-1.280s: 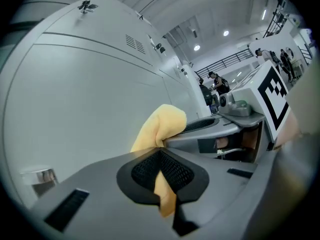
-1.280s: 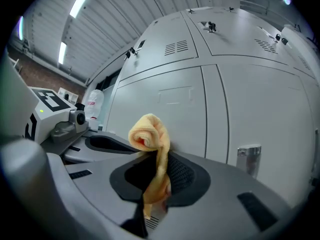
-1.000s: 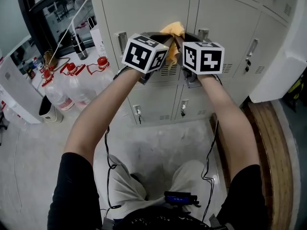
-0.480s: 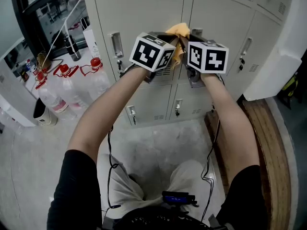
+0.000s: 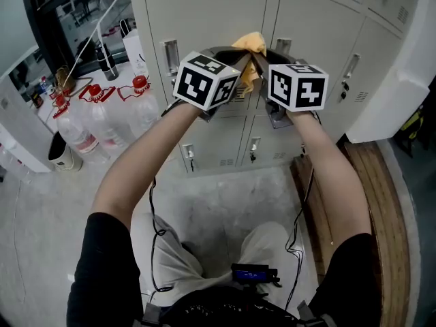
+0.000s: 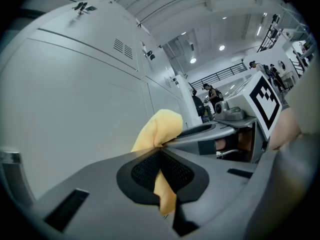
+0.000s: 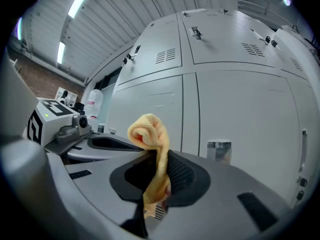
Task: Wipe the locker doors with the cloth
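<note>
An orange-yellow cloth (image 5: 249,45) is bunched between my two grippers, held up close to the pale grey locker doors (image 5: 211,19). My left gripper (image 5: 240,58) is shut on the cloth (image 6: 159,128), with a strip hanging down between its pads. From the other side, my right gripper (image 5: 261,58) is also shut on the cloth (image 7: 149,134), whose rolled top stands above the jaws. In each gripper view the other gripper shows alongside. The left gripper (image 6: 161,149) and right gripper (image 7: 157,159) face the door panels (image 7: 235,109).
Metal latch handles (image 5: 170,56) (image 5: 352,67) stick out from the doors. Several red-capped water bottles (image 5: 102,114) and a small white bin (image 5: 65,157) stand on the floor at left. A wooden platform (image 5: 381,203) and a white unit (image 5: 409,80) lie at right.
Both grippers stay shut on the cloth at about the same spot before the lockers. The left gripper has drifted slightly left and the view has shifted a little.
</note>
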The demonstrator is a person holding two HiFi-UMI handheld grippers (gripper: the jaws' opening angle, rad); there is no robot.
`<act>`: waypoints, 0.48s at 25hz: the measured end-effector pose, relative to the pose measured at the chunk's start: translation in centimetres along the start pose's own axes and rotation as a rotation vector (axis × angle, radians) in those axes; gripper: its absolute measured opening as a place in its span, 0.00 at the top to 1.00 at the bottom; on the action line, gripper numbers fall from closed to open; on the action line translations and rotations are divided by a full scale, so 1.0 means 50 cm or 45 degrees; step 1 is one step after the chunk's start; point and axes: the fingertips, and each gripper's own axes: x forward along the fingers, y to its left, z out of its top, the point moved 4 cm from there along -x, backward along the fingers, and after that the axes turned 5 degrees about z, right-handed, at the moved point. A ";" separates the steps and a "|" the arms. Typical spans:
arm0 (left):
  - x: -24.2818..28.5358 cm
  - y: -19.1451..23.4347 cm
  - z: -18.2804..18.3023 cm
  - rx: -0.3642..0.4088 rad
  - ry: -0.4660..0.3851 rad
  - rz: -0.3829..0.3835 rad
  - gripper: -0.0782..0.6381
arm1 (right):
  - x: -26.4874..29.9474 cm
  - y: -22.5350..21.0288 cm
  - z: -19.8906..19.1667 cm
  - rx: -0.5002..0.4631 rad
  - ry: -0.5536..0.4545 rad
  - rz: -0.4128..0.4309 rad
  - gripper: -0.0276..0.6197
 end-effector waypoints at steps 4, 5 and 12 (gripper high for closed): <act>-0.063 0.013 -0.015 0.026 0.006 0.064 0.87 | 0.015 0.057 -0.005 -0.034 0.022 0.090 0.83; -0.077 0.020 -0.021 0.045 0.014 0.092 0.87 | 0.024 0.072 -0.008 -0.037 0.030 0.112 0.83; -0.157 0.082 -0.085 0.029 0.126 0.237 0.87 | 0.095 0.166 -0.053 -0.003 0.069 0.213 0.83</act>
